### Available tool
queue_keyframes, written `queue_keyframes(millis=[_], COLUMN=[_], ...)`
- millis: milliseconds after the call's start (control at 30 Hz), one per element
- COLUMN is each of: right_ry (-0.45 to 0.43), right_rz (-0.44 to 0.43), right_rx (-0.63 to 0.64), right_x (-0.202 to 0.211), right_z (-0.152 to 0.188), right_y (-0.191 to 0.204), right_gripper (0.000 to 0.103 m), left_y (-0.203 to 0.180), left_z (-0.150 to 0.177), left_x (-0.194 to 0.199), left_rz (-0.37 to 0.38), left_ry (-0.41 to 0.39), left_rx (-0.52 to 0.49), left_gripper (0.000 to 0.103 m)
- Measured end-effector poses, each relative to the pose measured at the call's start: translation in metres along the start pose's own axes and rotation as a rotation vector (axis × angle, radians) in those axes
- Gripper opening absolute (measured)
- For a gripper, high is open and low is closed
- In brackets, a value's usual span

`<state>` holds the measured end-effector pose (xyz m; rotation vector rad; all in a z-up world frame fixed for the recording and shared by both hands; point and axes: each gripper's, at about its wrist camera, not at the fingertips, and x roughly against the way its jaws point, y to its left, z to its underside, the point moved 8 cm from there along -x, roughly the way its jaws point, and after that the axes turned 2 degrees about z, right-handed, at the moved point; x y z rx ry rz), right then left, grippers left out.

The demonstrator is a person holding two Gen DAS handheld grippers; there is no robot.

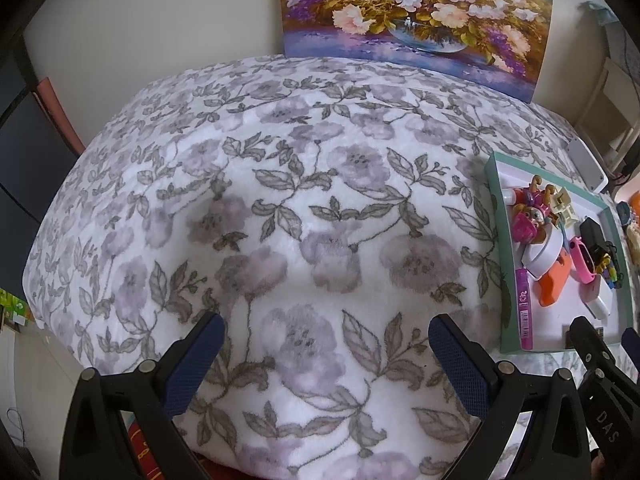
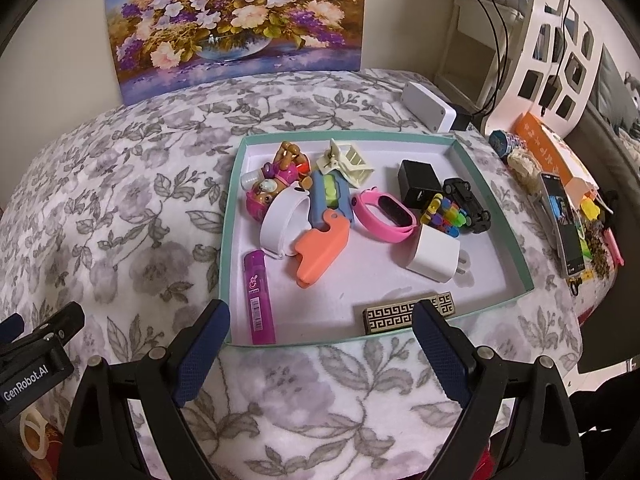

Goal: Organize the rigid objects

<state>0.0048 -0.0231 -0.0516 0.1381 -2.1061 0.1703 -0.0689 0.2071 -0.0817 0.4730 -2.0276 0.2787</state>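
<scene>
Floral fleece, grey leaves and mauve blooms on white, covered the bed (image 1: 304, 208) in front of me, and a painting of flowers in a bowl (image 2: 236, 20) leaned against the cream wall behind it.

My left claw (image 1: 324, 356) hung over bare blanket with its blue-padded fingers (image 1: 196, 356) spread wide and nothing between them. My right claw (image 2: 316, 348) stood just as wide apart and empty, poised at the near rim of the shallow teal tray (image 2: 226, 240).

Inside the tray, from left to right, lay a purple tube (image 2: 259, 298) along the left wall, a pink-and-brown toy pup (image 2: 276, 184) at the back, and a white band (image 2: 282, 220) touching both the pup and an orange-and-blue toy pistol (image 2: 322, 236). A cream hair claw clip (image 2: 348, 162) sat behind the pistol. Next came a pink smart band (image 2: 384, 214), a black adapter block (image 2: 418, 182), a bundle of coloured pegs (image 2: 444, 214) and a black toy car (image 2: 468, 204), crowded together. A white plug charger (image 2: 434, 254) rested in front of them, prongs pointing right. A small box with a gold key pattern (image 2: 408, 314) lay along the near wall, just ahead of my right finger (image 2: 440, 352).

Beyond the tray a white power bank (image 2: 428, 106) sat at the far corner, and a phone (image 2: 562, 224) lay among clutter at the bed's right edge.
</scene>
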Motion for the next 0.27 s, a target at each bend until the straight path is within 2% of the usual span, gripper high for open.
queue_keyframes(millis=[267], right_ry=[0.044], right_rz=[-0.04], right_rx=[-0.049], right_x=[-0.0044], right_z=[0.0039], right_y=[-0.0034], right_gripper=[0.093], left_y=[-0.0001], left_z=[0.0], left_x=[-0.0003], left_rz=[-0.001], left_ry=[0.002], left_rx=[0.0], left_gripper=[0.103])
